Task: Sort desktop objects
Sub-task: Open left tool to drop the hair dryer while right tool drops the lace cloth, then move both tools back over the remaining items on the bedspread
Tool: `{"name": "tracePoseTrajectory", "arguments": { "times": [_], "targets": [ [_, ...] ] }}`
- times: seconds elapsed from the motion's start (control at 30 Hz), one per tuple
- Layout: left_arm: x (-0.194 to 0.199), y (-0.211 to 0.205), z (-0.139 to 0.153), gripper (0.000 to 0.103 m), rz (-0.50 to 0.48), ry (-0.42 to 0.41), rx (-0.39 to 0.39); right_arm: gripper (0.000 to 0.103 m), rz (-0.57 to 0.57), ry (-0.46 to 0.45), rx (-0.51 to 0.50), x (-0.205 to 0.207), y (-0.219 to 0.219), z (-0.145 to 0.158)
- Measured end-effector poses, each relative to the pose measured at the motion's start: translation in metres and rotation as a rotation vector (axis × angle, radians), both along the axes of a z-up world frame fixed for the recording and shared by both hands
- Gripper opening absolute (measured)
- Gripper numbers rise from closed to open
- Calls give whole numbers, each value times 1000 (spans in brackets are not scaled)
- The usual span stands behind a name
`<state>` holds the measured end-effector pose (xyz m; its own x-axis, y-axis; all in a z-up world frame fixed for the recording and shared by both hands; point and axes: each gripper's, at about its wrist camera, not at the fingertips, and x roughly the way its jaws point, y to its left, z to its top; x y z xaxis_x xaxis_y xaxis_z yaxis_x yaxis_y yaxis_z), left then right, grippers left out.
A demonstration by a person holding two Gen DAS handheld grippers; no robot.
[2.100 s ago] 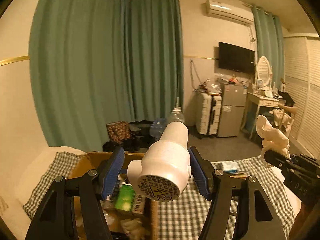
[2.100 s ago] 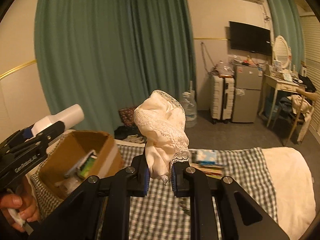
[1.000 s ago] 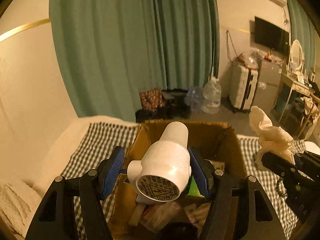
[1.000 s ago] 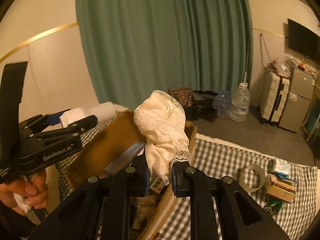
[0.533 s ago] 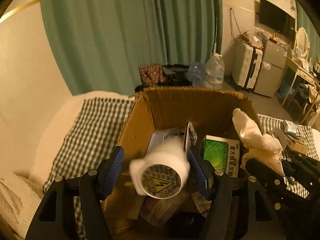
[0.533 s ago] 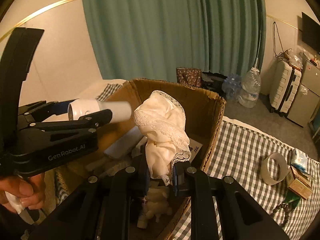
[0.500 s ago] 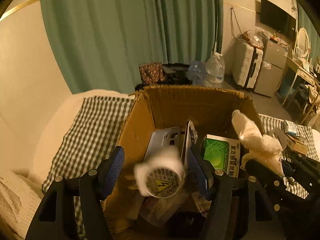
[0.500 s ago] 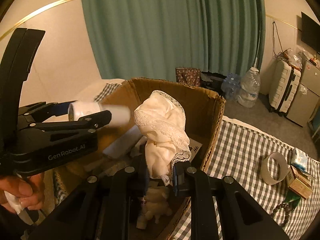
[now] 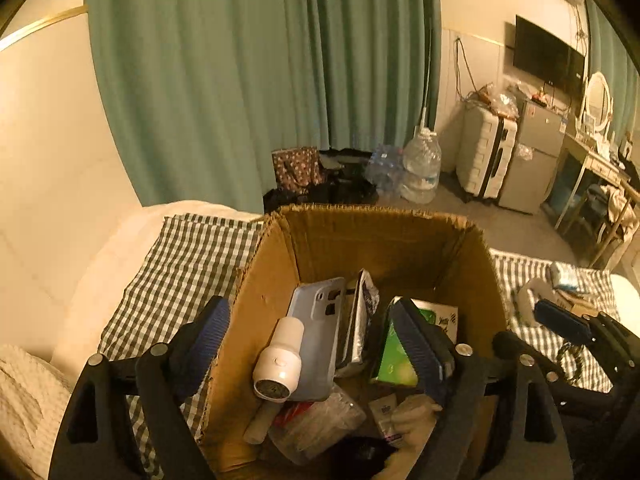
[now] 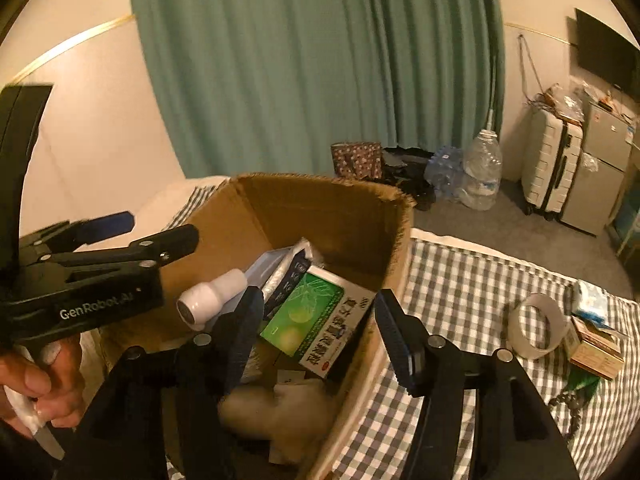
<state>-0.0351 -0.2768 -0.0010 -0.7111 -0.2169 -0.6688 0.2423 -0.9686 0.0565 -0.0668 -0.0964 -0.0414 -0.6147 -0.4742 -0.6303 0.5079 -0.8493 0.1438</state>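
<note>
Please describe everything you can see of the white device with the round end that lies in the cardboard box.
The white device looks like smooth plastic: a thick rounded body, a narrower cylindrical neck pointing up and away, and a flat round end with a dark printed label facing the left wrist camera. It lies tilted inside the cardboard box, near its left wall, leaning on a pale blue flat case and resting on clutter below. Nothing grips it; the left gripper stands open above it.

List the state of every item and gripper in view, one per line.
left gripper: open, jaws just widened, nothing gripped.
right gripper: open, jaws just widened, nothing gripped.
white device: released, lying in the box.
cream cloth: dropped, in the box's near corner.
cardboard box: open-topped, holding items.
green carton: tilted inside the box.
tape roll: outside the box, on the checked cloth.
</note>
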Motion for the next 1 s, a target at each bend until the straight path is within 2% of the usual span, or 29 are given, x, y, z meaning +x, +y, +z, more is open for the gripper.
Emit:
{"name": "tracePoseTrajectory", "arguments": {
  "times": [0.17, 0.4, 0.53, 0.77, 1.0],
  "targets": [
    [9, 10, 20, 91, -14, 47, -20, 62, -49, 40, -11, 13, 19, 23],
    [22, 36, 48, 100, -64, 120, -43, 71, -120, 87, -29, 30, 52, 56],
    [29, 53, 62, 103, -85, 160, -46, 85, -162, 134, -27, 43, 71, 78],
    [44, 84, 83, 103, -127, 213, -72, 100, -258, 210, -20, 65, 108, 110],
    [58, 117, 99, 103, -180, 243, -108, 103, -356, 252, -15, 88, 141, 139]
  ]
}}
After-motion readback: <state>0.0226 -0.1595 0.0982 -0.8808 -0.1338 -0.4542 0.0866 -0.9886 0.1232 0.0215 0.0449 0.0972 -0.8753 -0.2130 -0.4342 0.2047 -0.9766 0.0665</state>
